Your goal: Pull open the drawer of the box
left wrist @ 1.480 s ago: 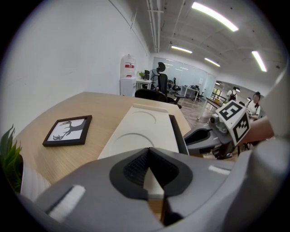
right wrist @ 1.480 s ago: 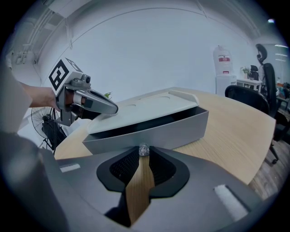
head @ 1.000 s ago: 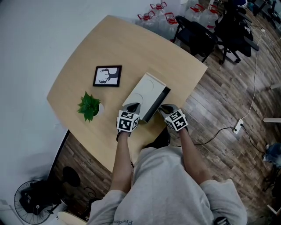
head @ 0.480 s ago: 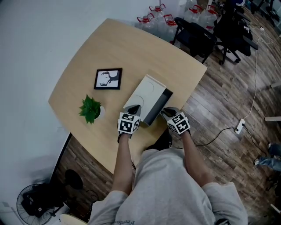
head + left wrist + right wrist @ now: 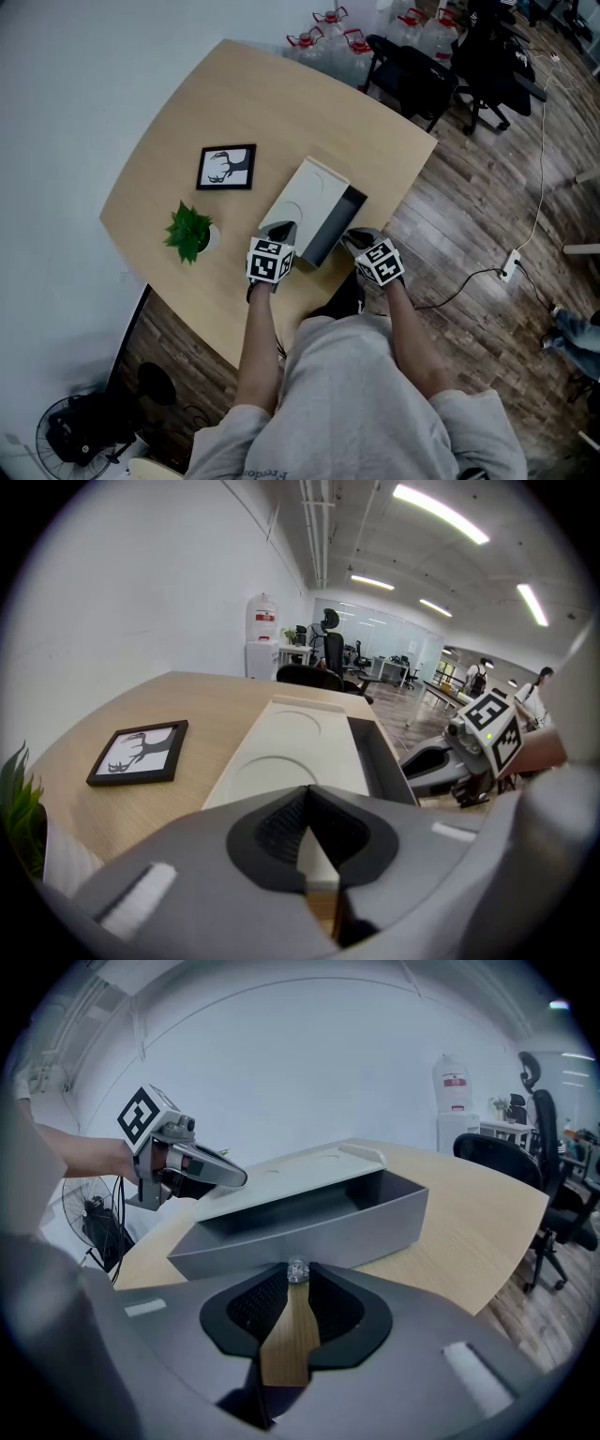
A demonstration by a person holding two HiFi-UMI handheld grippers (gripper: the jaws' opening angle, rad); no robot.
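Seen from overhead, a person stands at the near edge of a pale wooden tabletop [image 5: 244, 103] with a tool in each hand. A long white box [image 5: 305, 197] lies close to that near edge, its long axis running away from the person toward the far right corner. A grey drawer [image 5: 339, 223] shows partly out of the box's right-hand long side, the side turned toward the near edge.

The right hand-held gripper [image 5: 356, 239] sits at the drawer's front. In the right gripper view the drawer's long front wall stretches across from side to side, and a small clear knob [image 5: 297, 1268] on that wall is pinched between the jaw tips. The drawer therefore lies straight ahead of this hand-held gripper, lengthwise across its line of sight. Any further pull would likely go straight back toward the near edge, at right angles to the box's length.

The left hand-held gripper [image 5: 281, 230] is at the box's near end, on the side away from the drawer. In its own view the jaw tips are pressed together with nothing between them, and the box lid stretches away just beyond them. From the right gripper view its tips seem to rest on the lid, probably to steady the box.

A framed picture [image 5: 225, 167] and a potted plant [image 5: 190, 230] stand toward the left edge, well apart from the box.
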